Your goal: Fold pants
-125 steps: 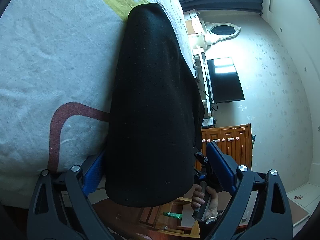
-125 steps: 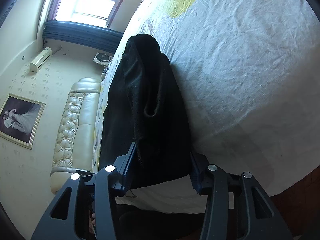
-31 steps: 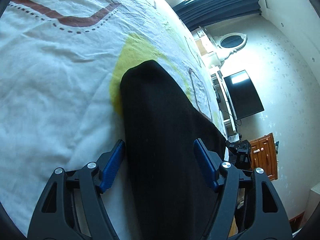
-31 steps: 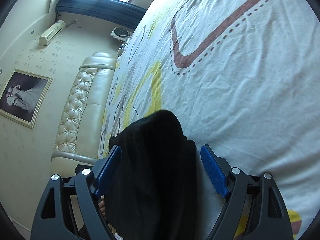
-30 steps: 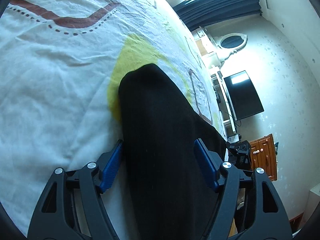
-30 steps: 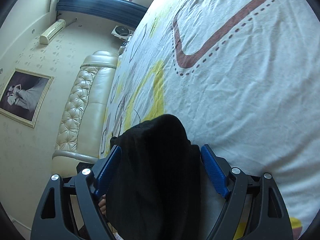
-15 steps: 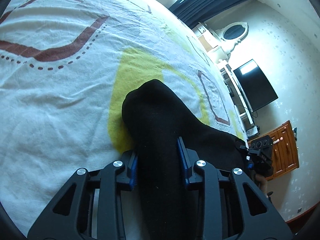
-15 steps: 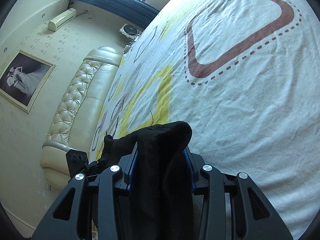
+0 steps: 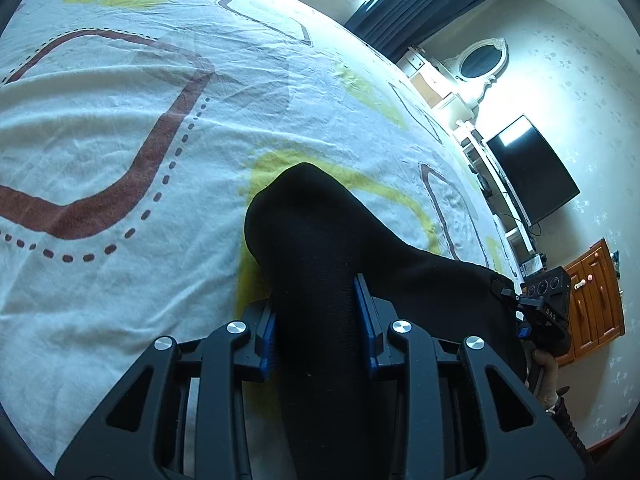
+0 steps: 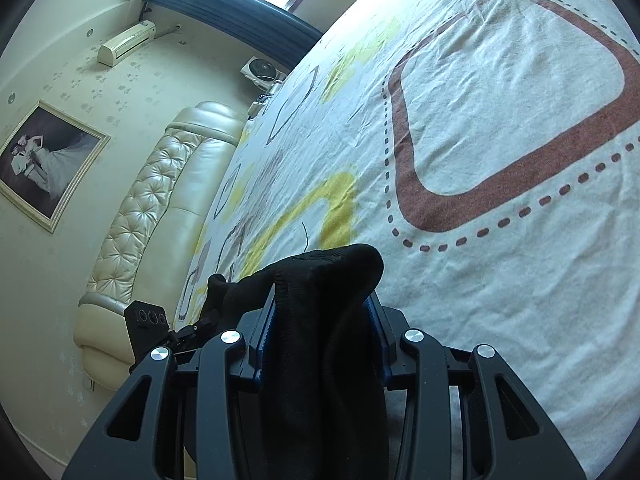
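The black pants [image 9: 316,248] lie as a thick folded bundle on the patterned bed sheet [image 9: 120,128]. My left gripper [image 9: 320,320] is shut on one end of the pants, the cloth bunched between its blue pads. My right gripper [image 10: 320,328] is shut on the other end of the pants [image 10: 324,280], which bulge out ahead of the fingers. The right gripper also shows in the left wrist view [image 9: 540,308] at the far end of the pants. The left gripper shows in the right wrist view [image 10: 160,328], likewise at the cloth's edge.
The white sheet has brown and yellow shapes [image 10: 520,168]. A padded cream headboard [image 10: 160,208] stands along one side. A dark television [image 9: 532,168] and a wooden cabinet [image 9: 596,300] stand beyond the other side. Dark curtains [image 10: 224,0] hang at the window.
Both grippers stood open around the pants a second ago and have closed on them. The view has tipped up, showing more bed sheet ahead.
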Demonstrator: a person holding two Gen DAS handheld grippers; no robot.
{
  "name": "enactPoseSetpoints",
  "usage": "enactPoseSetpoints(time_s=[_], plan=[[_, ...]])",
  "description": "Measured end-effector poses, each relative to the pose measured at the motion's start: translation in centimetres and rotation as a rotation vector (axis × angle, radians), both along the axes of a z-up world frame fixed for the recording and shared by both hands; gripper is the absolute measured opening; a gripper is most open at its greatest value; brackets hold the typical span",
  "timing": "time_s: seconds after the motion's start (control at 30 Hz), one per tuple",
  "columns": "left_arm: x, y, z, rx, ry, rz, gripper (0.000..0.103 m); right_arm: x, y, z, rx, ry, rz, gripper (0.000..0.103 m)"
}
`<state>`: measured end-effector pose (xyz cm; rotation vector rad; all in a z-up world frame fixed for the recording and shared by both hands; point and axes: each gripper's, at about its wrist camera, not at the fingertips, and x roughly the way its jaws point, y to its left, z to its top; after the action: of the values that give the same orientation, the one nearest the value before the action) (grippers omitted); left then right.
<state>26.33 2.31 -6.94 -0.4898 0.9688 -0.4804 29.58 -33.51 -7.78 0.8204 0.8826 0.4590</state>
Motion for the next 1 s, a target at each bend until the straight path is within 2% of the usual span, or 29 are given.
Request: enactPoseSetpoints(time_s=[0.3, 0.67, 0.77, 0.83, 0.93, 1.0], plan=[[1.7, 0.6, 0.1, 0.009, 0.005, 0.007, 0.032, 2.2, -0.1, -0.9, 0.015, 0.016, -0.008, 0.040], [2.2, 0.7, -0.2, -0.007, 0.007, 0.010, 0.032, 2.2, -0.4, -1.7, 0.032, 0.024, -0.014, 0.040], [2.1, 0.9, -0.3, -0.015, 0.011, 0.014, 0.034, 1.9, -0.5, -1.8, 0.039, 0.024, -0.016, 0.040], [2.1, 1.0, -0.4, -0.021, 0.017, 0.013, 0.039, 1.8, -0.5, -1.8, 0.047, 0.026, -0.016, 0.041], [1.8, 1.6, -0.7, -0.080, 0.036, 0.004, 0.044, 1.6, -1.0, -1.8, 0.066, 0.038, -0.022, 0.048], [1.1, 2.4, -0.8, -0.129, 0.052, 0.012, 0.050, 1.1, -1.2, -1.4, 0.079, 0.045, -0.032, 0.061]])
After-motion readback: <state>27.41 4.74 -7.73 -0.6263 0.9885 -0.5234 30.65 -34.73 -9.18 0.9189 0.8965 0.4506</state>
